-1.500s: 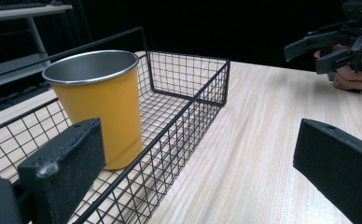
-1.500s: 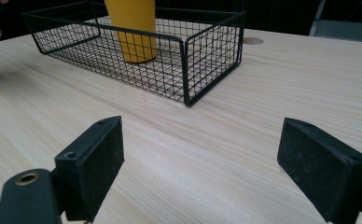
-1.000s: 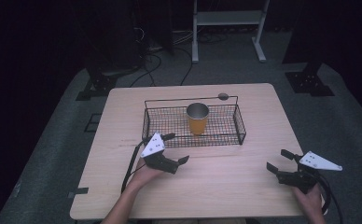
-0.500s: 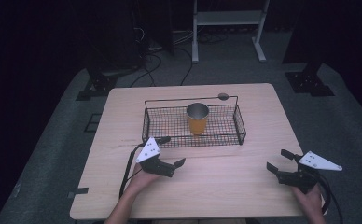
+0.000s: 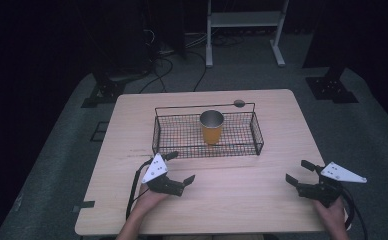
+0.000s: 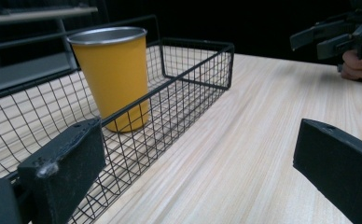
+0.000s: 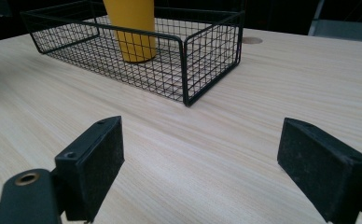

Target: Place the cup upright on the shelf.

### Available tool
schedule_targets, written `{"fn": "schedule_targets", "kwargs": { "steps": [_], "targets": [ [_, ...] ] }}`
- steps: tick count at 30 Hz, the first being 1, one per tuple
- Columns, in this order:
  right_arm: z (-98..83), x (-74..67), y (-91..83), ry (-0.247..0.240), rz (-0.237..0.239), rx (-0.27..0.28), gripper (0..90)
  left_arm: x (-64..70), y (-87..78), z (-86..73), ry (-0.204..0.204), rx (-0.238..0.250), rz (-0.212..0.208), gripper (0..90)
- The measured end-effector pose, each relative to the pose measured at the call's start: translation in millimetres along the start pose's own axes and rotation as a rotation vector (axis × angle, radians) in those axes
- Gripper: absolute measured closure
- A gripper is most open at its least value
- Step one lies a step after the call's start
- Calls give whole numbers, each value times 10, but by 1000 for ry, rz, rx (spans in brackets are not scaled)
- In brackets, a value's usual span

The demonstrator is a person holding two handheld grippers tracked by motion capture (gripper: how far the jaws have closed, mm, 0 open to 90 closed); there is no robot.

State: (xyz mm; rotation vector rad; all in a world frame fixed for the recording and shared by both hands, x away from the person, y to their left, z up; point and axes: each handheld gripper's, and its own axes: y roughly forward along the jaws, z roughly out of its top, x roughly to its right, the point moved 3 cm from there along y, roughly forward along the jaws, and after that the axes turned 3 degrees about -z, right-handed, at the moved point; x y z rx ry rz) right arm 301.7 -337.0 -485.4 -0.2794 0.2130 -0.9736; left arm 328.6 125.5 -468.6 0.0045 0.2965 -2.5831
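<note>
Near the front edge of the table (image 5: 242,210), both of your grippers sit low with nothing between their jaws: the left gripper (image 5: 177,171) is spread wide just beside the front wall of the wire basket (image 5: 207,151), and the right gripper (image 5: 298,172) is equally wide, well apart from the basket toward the table's right side. The orange cup (image 5: 212,127) stands upright inside the basket, about midway along its length and toward the back wall, and it is the basket's sole content; its inside is not visible enough to say whether it holds anything. If the cup is what you are after, the left gripper is the closer one, so I would judge it the better choice. Lift it over the front wall before you go in, since the wire rim stands between your jaws and the cup. Come in level, straddle the cup partway up its tapered side, and close gently, because the smooth metal could slip upward. Raise it straight until it clears the rim.
</note>
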Motion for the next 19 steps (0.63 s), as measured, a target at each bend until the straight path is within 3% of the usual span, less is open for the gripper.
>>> {"fn": "schedule_targets", "kwargs": {
  "steps": [6, 8, 19],
  "targets": [
    [0, 0, -2, 0, 0, 1, 135, 28, -59, -34, -10, 8, 14, 14],
    [0, 1, -3, 0, 0, 0, 135, 54, -101, -50, -16, 30, 23, 14],
    [1, 8, -6, 1, 5, 7, 135, 134, -130, -75, 0, 35, 27, 15]
  ]
}}
